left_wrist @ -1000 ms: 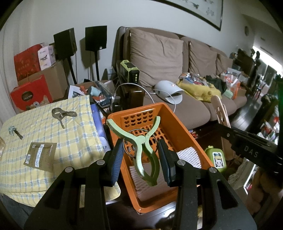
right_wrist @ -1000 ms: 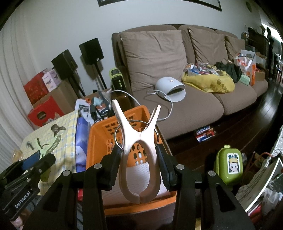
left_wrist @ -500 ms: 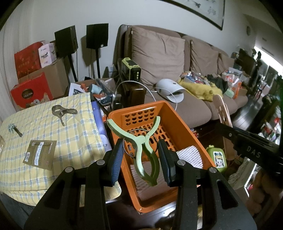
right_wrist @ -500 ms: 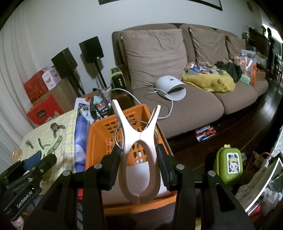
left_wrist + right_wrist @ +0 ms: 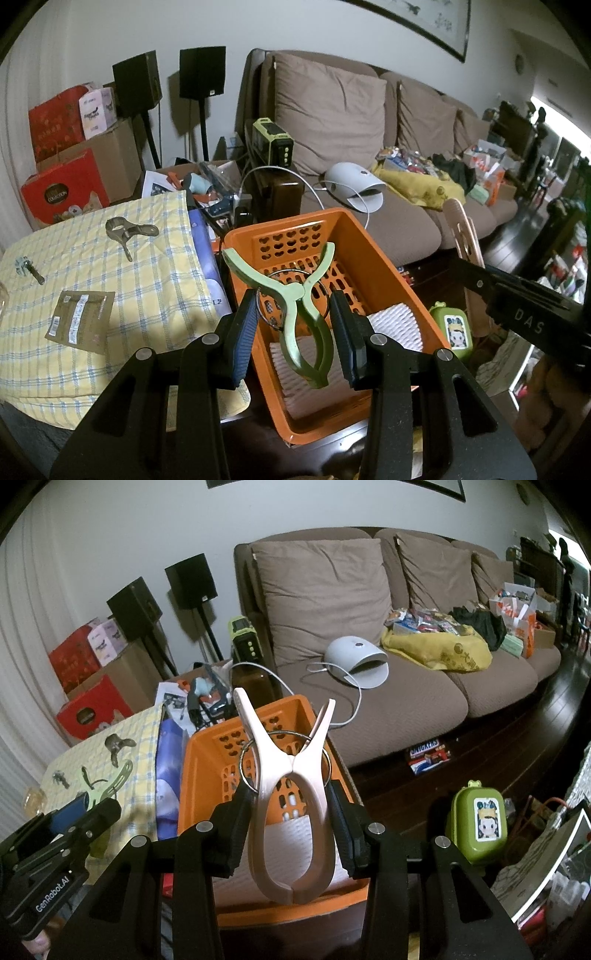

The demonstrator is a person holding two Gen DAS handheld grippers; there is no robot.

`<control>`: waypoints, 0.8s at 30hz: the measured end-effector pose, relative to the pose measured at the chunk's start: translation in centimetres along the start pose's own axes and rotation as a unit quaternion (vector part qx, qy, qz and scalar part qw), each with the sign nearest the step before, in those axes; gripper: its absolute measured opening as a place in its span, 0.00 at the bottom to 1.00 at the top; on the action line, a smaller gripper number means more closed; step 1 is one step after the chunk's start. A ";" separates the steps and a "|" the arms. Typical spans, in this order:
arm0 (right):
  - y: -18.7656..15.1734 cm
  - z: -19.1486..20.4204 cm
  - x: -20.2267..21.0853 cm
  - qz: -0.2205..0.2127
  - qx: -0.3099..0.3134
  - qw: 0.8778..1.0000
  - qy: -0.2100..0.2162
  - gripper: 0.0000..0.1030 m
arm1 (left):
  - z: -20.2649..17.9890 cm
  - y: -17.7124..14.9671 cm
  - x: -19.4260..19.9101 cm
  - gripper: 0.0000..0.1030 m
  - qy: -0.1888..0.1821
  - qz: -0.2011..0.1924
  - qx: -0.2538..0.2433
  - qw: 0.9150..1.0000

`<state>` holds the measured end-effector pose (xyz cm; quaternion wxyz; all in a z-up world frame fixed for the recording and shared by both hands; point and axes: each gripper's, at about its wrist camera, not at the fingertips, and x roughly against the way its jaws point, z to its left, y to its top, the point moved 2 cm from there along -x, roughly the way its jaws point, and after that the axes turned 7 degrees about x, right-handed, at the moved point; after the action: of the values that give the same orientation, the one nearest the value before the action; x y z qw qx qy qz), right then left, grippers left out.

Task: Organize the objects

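A green clothes clip [image 5: 295, 306] with a wire ring hangs between the blue pads of my left gripper [image 5: 293, 308], which is shut on it, over the orange basket [image 5: 284, 218]. In the right wrist view my right gripper [image 5: 290, 794] is shut on a pink clip [image 5: 291, 812], also above the basket [image 5: 201, 775]. A ribbed white sheet [image 5: 395, 325] lies in the basket's bottom. A grey-brown clip [image 5: 127, 230] and a small metal piece [image 5: 27, 267] lie on the yellow checked cloth [image 5: 147, 280].
A brown packet [image 5: 79, 317] lies on the cloth. Behind the basket stand a cluttered box [image 5: 207, 184] and a brown sofa [image 5: 399, 229] with a white device [image 5: 354, 182]. A green frog case [image 5: 476, 823] sits on the dark floor at right. Speakers [image 5: 201, 74] and cartons stand at back left.
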<state>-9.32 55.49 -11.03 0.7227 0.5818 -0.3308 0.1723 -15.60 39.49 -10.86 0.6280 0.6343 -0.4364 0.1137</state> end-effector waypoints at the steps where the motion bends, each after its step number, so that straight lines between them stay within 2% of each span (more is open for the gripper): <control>1: -0.1 0.0 0.0 0.000 0.000 1.000 0.000 0.40 | 0.0 0.0 -0.1 0.35 0.000 0.001 0.000 1.000; 24: 0.0 -0.3 -0.2 -0.001 -0.001 1.000 0.002 0.40 | -0.1 -0.3 -0.8 0.35 -0.003 0.007 0.004 1.000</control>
<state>-9.38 55.78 -11.15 0.7240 0.5809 -0.3296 0.1724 -15.84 39.87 -11.58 0.6233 0.6339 -0.4425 0.1176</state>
